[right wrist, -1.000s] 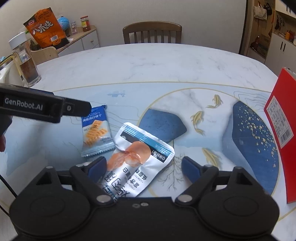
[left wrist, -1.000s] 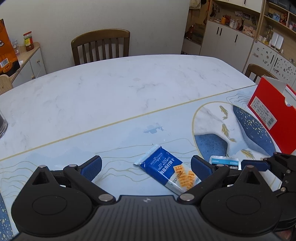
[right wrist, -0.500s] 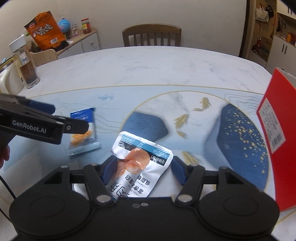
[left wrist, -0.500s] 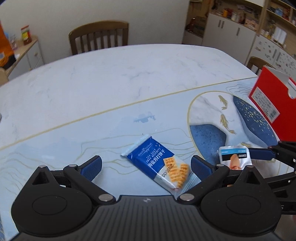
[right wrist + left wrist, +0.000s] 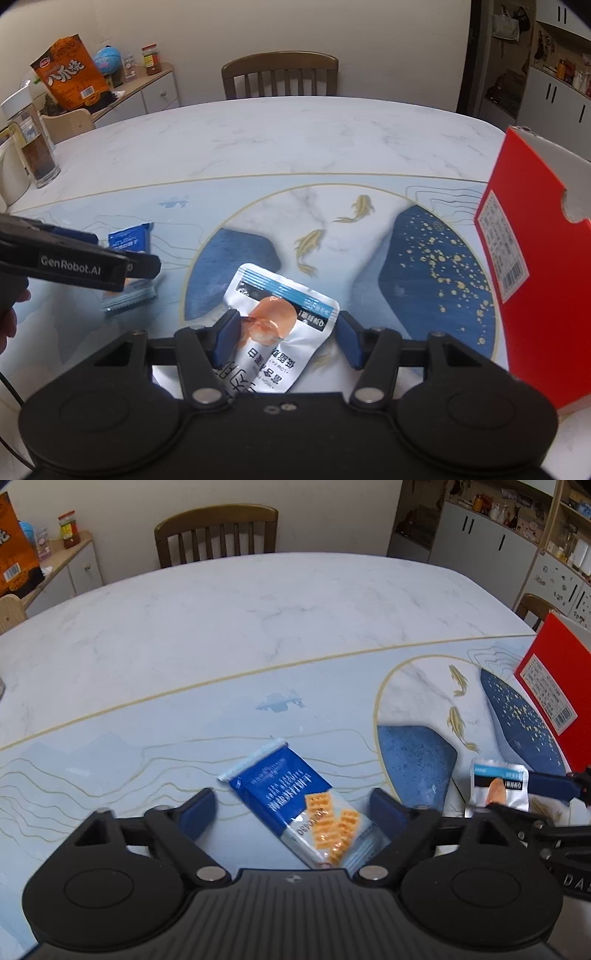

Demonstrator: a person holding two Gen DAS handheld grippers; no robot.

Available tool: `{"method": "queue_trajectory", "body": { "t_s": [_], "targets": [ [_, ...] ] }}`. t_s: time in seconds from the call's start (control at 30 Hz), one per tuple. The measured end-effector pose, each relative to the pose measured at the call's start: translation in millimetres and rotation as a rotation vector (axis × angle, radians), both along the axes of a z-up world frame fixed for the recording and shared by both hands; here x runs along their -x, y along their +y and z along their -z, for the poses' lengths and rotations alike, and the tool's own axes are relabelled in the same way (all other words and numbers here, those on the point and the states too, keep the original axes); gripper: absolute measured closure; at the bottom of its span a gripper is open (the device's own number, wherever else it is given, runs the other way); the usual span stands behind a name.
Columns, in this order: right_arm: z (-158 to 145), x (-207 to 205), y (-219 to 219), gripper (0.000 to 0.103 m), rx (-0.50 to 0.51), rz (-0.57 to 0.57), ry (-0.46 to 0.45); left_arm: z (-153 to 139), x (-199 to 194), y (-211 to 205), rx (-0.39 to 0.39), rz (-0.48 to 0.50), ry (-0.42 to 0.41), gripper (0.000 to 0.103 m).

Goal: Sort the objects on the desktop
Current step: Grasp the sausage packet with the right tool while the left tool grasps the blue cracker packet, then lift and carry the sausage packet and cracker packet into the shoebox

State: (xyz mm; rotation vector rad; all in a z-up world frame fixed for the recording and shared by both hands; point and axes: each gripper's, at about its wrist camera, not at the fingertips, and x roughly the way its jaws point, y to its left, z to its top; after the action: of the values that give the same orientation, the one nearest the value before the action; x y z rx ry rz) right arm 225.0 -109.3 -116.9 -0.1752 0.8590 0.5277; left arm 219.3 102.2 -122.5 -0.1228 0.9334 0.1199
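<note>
A blue cracker packet (image 5: 295,805) lies flat on the table between the fingers of my left gripper (image 5: 293,810), which is open around it. A white snack pouch with an orange picture (image 5: 275,332) lies between the fingers of my right gripper (image 5: 286,339). Those fingers have narrowed around the pouch; the left pad touches it, a gap shows at the right pad. The pouch also shows in the left wrist view (image 5: 496,788), and the cracker packet shows in the right wrist view (image 5: 129,240), partly hidden by the left gripper (image 5: 122,264).
A red carton (image 5: 535,266) stands at the table's right edge, close to my right gripper. A glass jar (image 5: 33,144) stands at the far left. A wooden chair (image 5: 279,75) is behind the table. A side cabinet (image 5: 129,92) holds an orange bag.
My right gripper's fingers have closed in around the white pouch. My left gripper has moved forward so the blue cracker packet now lies between its fingers.
</note>
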Motion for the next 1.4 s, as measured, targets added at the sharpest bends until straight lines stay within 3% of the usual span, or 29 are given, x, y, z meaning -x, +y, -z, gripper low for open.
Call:
{"method": "queue_trajectory", "body": {
  "t_s": [0.17,0.2,0.23,0.27,0.4,0.7,0.97,1.2,1.4],
  "targets": [
    [-1.0,-4.1,-9.0,0.044,-0.004,0.020,0.012,-1.8,-3.5,-8.8,-0.018,0.059,-0.019,0.036],
    [-1.5,-4.8,-9.6,0.040,-0.008,0.026,0.021,-2.1,-4.5,-11.5,-0.019,0.073,-0.022,0.041],
    [-1.9,-4.8,-9.4,0.029,-0.006,0.035,0.024,-2.2,-4.7,-13.7,-0.020,0.087,-0.025,0.044],
    [-2.3,-3.9,-9.5,0.022,-0.005,0.047,0.018,-2.2,-4.9,-15.9,-0.024,0.098,-0.026,0.044],
    [-1.3,-6.2,-5.9,0.019,-0.026,0.073,0.045,-1.2,-4.7,-19.5,-0.046,0.110,-0.028,0.044],
    [5.2,-13.9,0.8,0.021,-0.079,0.203,0.099,0.2,-4.7,-20.1,-0.057,0.111,-0.039,0.044],
    [5.1,-14.5,7.9,0.029,-0.029,0.230,0.077,1.5,-4.0,-20.4,-0.062,0.117,-0.048,0.044],
    [0.8,-14.9,4.4,0.041,-0.058,0.229,0.076,0.5,-2.9,-20.2,-0.058,0.128,-0.061,0.061],
    [-3.5,-10.9,0.3,0.044,-0.068,0.225,0.065,-1.5,0.3,-18.9,-0.043,0.125,-0.065,0.065]
  ]
}}
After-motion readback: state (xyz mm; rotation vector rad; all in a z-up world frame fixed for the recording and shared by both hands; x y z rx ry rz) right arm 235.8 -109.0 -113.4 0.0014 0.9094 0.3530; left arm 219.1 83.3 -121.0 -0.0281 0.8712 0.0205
